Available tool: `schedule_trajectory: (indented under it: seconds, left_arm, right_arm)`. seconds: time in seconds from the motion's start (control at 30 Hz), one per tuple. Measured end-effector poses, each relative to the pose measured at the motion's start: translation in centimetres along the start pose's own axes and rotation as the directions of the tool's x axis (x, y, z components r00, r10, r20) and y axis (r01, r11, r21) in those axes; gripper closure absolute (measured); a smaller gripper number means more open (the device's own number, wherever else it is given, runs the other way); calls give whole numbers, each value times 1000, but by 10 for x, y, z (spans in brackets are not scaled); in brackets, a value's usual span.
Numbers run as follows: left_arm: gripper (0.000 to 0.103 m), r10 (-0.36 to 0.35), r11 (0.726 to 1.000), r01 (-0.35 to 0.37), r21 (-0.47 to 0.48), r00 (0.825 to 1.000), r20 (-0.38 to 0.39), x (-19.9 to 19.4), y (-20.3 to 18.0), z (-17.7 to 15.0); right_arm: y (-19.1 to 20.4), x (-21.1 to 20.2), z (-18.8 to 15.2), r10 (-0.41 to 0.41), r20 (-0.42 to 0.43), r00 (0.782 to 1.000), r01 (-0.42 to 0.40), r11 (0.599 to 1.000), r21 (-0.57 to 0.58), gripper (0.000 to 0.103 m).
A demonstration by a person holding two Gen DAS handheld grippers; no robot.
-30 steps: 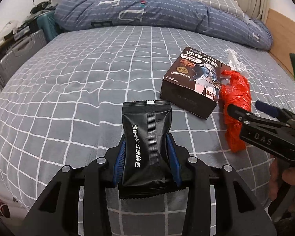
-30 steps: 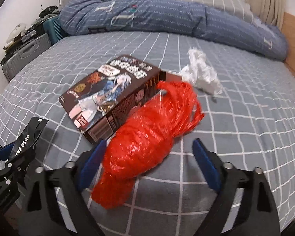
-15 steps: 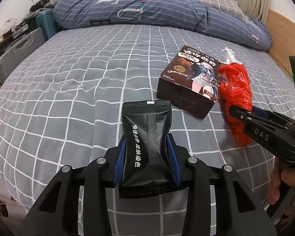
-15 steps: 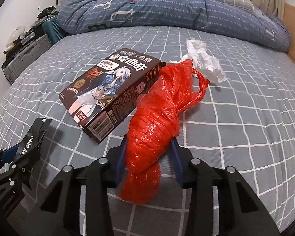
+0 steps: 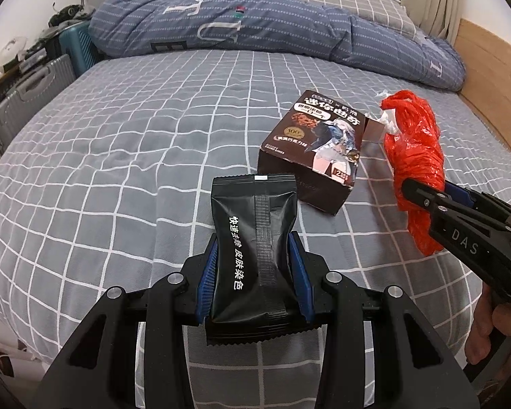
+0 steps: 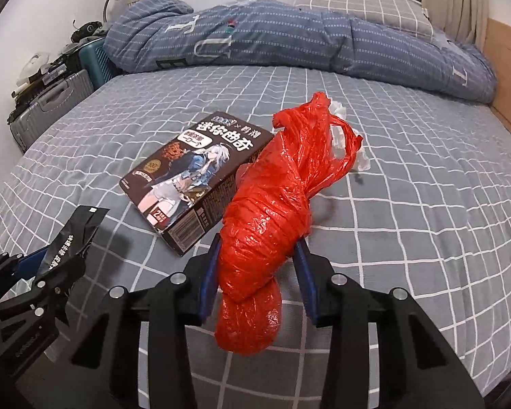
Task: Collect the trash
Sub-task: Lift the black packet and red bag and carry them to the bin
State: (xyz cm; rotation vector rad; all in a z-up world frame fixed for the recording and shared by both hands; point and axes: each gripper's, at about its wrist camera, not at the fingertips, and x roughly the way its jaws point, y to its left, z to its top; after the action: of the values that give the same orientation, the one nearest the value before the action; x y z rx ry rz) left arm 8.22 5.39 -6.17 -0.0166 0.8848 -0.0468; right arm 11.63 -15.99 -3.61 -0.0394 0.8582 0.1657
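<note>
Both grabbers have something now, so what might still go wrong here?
The red bag is soft and crinkled, pinched only near its lower end by the right gripper, so it may slip or sag. Its loose top hangs by the box and could drag it. The left gripper's black packet looks slick.

Two close wrist views, angled down over the bed (image 5: 119, 136), both on the box (image 6: 190, 173).

R gripper (image 6: 259, 266) has just closed its jaws on the red plastic bag (image 6: 272, 211) & raised it off the bed (image 6: 408, 204); bag was lying there before.
</note>
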Motion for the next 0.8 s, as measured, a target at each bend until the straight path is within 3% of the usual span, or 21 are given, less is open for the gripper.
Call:
schedule_trajectory:
  seconds: [0.8]
  left_arm:
    - [64, -36, 999, 36, -15, 999, 32, -36, -12, -8]
  right_arm:
    - [-15, -77, -28, -57, 71, 996, 57, 998, 0, 64]
